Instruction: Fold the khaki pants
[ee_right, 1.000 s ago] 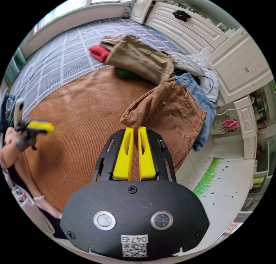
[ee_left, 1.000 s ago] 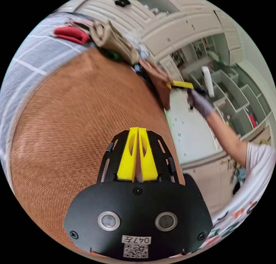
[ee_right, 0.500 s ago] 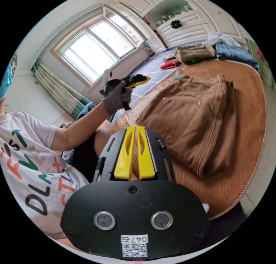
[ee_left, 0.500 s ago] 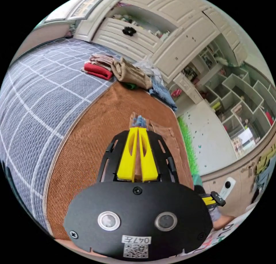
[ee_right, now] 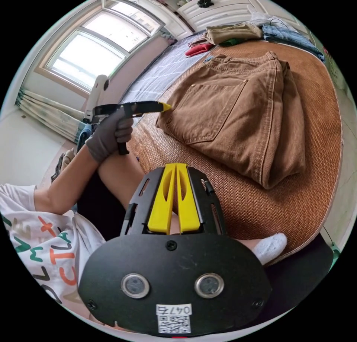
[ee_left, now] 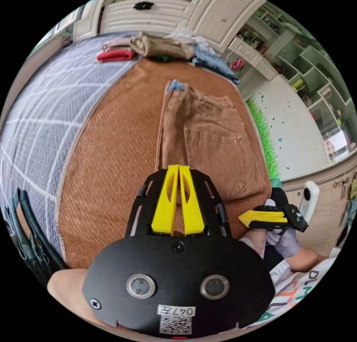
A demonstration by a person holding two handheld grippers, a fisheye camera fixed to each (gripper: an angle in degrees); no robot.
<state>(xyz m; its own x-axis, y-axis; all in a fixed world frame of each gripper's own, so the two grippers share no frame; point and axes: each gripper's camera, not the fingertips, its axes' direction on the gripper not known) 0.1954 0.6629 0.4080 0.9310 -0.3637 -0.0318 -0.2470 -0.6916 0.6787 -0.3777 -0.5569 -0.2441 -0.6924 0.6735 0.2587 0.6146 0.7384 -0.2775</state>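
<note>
The brown khaki pants (ee_left: pixel 210 141) lie folded flat on a woven orange mat (ee_left: pixel 111 144), back pocket up. My left gripper (ee_left: pixel 179 168) is shut and empty, hovering at the pants' near edge. My right gripper (ee_left: pixel 242 218) is off to the right in a gloved hand, shut, clear of the cloth. In the right gripper view the pants (ee_right: pixel 238 104) spread ahead, and my right gripper (ee_right: pixel 176 166) is shut with nothing in it, short of them. There the left gripper (ee_right: pixel 166 106) points at the pants' near corner, whether touching I cannot tell.
A pile of clothes lies at the mat's far end: a folded tan garment (ee_left: pixel 160 46), something red (ee_left: pixel 113 55) and jeans (ee_left: pixel 215 61). A grey checked bedspread (ee_left: pixel 37 107) borders the mat. White cupboards (ee_left: pixel 163 12) stand behind. The person's leg (ee_right: pixel 119 178) and sock (ee_right: pixel 271 247) are near.
A second ago the pants hung bunched at my right gripper near the pile. Now they lie flat on the mat, and both grippers are back by the person.
</note>
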